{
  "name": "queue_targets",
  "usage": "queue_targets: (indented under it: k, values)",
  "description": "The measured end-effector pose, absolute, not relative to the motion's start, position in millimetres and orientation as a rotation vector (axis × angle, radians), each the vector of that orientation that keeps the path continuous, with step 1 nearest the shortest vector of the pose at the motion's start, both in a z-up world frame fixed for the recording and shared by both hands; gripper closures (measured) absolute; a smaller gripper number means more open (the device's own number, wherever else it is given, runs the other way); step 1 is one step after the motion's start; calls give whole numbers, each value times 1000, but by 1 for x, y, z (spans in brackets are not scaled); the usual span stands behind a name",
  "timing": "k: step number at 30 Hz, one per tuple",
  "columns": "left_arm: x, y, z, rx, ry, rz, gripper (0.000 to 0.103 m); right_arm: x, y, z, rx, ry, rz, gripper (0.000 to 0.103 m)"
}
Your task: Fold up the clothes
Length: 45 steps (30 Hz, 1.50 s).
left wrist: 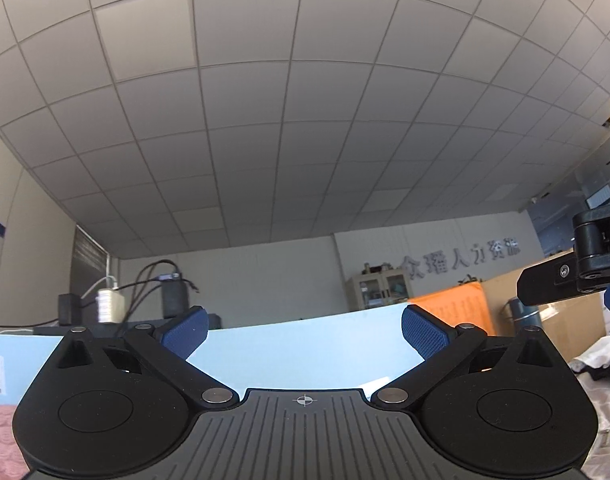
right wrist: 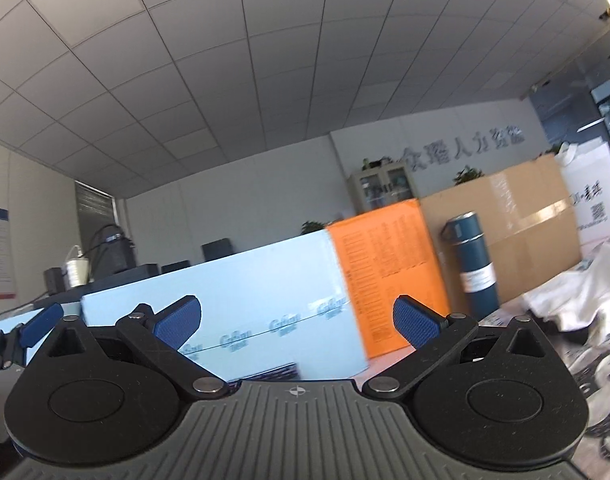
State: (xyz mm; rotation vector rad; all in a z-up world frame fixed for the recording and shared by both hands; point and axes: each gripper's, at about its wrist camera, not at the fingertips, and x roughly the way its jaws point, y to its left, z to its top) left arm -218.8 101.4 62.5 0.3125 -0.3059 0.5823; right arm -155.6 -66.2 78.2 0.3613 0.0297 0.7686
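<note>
facing upward, both left gripper [left wrist: 304, 334] and right gripper [right wrist: 297, 322] jaws spread, empty; white garment [right wrist: 577, 292] crumpled, no clear axis

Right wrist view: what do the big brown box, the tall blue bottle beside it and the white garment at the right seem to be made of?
Brown box: matte corrugated cardboard, probably, with glossy tape strips across it. Blue bottle: likely painted metal, smooth with a soft sheen and a paper label. White garment: soft woven or knit cloth, lying crumpled in loose folds; the fibre cannot be told.
</note>
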Motion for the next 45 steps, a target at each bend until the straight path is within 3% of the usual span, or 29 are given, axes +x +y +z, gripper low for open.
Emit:
queue_targets:
  k: [9,16,24,36,38,40,42,45]
  values:
    - [-274,167,86,224,-335,813,0,-173,19,85,281,163,1019,0]
    - [-357,270,111,-103,-355,910,0,-199,106,100,164,145,1190,0]
    - [-441,374,49,-588,-373,850,1,-246,215,86,-58,172,1410,0]
    - [-462,407,16,-803,-436,795,2,-316,336,37,-322,263,1553,1]
    - [-463,408,14,-814,-435,790,2,-316,342,31,-324,230,1502,13]
    - [-462,410,13,-823,-422,779,2,-307,337,29,-283,202,1478,57]
    - [-458,411,12,-831,-402,764,2,-291,329,35,-223,239,1508,78]
    - [-450,413,11,-842,-359,743,2,-272,312,48,-116,264,1506,85]
